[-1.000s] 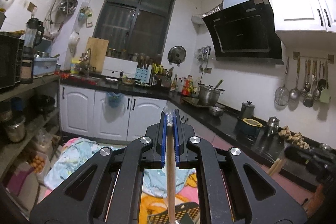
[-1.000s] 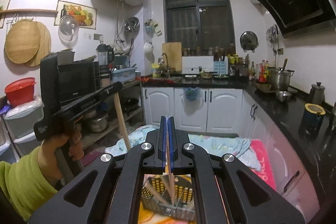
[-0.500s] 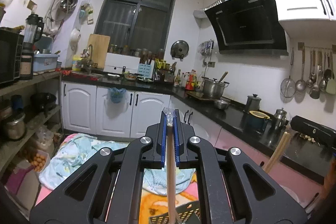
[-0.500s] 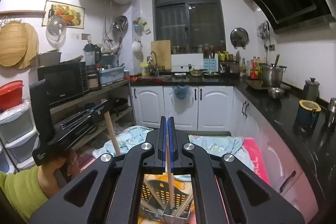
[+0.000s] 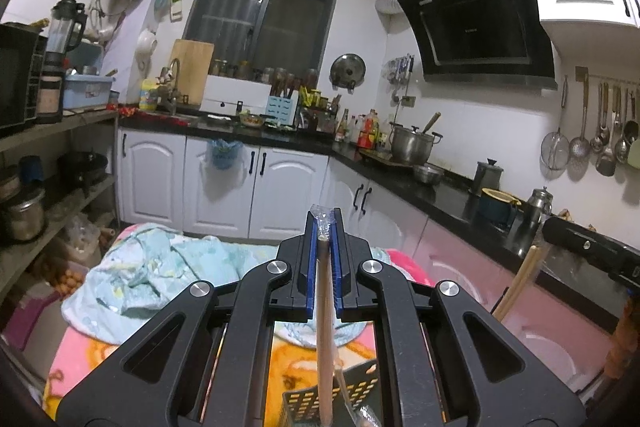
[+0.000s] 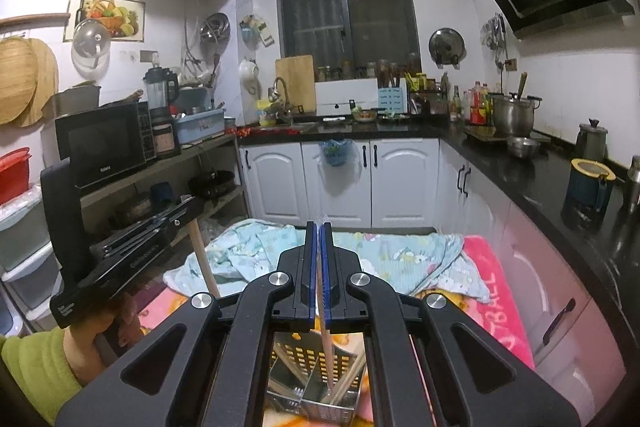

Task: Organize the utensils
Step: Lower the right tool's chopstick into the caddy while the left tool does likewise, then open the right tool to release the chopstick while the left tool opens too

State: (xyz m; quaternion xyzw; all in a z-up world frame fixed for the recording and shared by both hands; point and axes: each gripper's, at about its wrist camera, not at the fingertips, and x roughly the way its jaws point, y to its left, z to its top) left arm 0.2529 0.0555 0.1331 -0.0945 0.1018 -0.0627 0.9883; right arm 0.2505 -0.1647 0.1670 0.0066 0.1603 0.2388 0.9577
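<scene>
Since a second ago both grippers have swung a little toward the counter side, and the metal utensil holder point(image 6: 316, 383) now sits squarely under the right gripper point(image 6: 319, 227) rather than off toward its left. That gripper's jaws are clenched on a thin wooden chopstick point(image 6: 326, 351), whose lower end dips into one of the holder's compartments, beside other sticks already leaning there. The left gripper point(image 5: 325, 217) is likewise clamped on a wrapped wooden chopstick point(image 5: 325, 347) that hangs down in front of the holder's perforated wall point(image 5: 304, 403); whether its tip is inside cannot be told. Judging by this, the sorting is partly done: some sticks are stowed, the right one looks ready to be let go, and the left one probably has yet to be dropped in.
</scene>
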